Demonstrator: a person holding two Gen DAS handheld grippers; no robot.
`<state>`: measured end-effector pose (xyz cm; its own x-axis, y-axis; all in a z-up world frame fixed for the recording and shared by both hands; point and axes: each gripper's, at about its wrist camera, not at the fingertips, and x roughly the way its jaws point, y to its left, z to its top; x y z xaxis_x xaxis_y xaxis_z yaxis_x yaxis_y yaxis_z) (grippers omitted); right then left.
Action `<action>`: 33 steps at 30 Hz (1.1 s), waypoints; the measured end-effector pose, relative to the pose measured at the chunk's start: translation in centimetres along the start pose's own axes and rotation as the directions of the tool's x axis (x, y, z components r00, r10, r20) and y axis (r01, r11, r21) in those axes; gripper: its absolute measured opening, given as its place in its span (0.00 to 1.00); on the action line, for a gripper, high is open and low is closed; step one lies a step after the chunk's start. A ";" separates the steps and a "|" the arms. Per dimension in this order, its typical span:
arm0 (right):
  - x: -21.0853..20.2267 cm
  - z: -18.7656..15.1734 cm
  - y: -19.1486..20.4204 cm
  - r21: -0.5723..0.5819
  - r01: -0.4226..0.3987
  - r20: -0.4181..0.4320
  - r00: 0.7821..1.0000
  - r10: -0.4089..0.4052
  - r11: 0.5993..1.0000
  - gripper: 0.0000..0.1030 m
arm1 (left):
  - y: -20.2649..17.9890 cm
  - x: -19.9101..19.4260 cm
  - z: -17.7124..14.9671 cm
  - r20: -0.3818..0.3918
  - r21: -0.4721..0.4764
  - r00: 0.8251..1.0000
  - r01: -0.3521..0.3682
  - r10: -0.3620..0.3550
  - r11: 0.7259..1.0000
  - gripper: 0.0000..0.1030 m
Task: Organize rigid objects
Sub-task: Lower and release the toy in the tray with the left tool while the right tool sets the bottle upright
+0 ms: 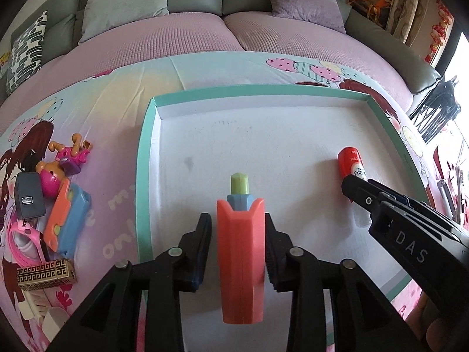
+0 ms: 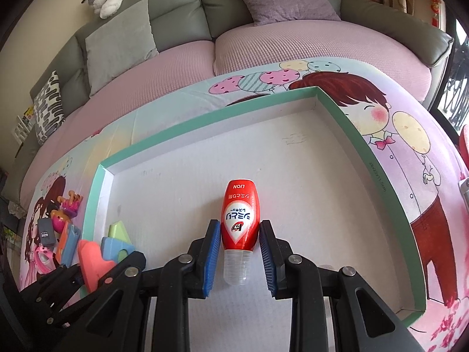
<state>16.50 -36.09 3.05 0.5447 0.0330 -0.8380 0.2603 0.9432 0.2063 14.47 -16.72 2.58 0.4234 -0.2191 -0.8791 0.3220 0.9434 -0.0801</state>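
left tongs: parted, pads just clear of coral toy lying in teal-rimmed tray. right tongs: closed on red bottle, cap toward camera, in same tray. loose toy pile on cartoon sheet beside tray.

My left gripper is matte black plastic: two angular fingers with triangular cut-outs, round silver pivot screws and ribbed blue pads. My right gripper has the same black frame, silver screws and blue ribbed pads; its side carries pale "DAS" lettering.
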 end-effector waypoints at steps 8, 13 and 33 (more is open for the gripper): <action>0.1 0.0 0.0 0.000 -0.002 -0.002 1.000 0.002 1.000 0.29 | -0.7 -2.3 -1.5 0.039 0.028 0.999 -0.039 0.038 0.999 0.40; 0.3 0.0 0.0 -0.007 -0.004 -0.006 1.000 0.004 1.000 0.29 | -1.0 -1.1 -1.5 0.006 0.033 1.000 0.004 -0.004 0.999 0.21; 0.0 0.0 -0.6 0.031 0.000 0.007 1.000 0.000 1.000 0.29 | -1.8 3.2 4.8 0.022 -0.058 0.984 0.175 -0.174 0.983 0.21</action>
<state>16.33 -36.64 2.94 0.5501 0.0305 -0.8345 0.2848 0.9326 0.2218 19.29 -20.33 2.19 0.3793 -0.3855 -0.8412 0.3416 0.9032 -0.2599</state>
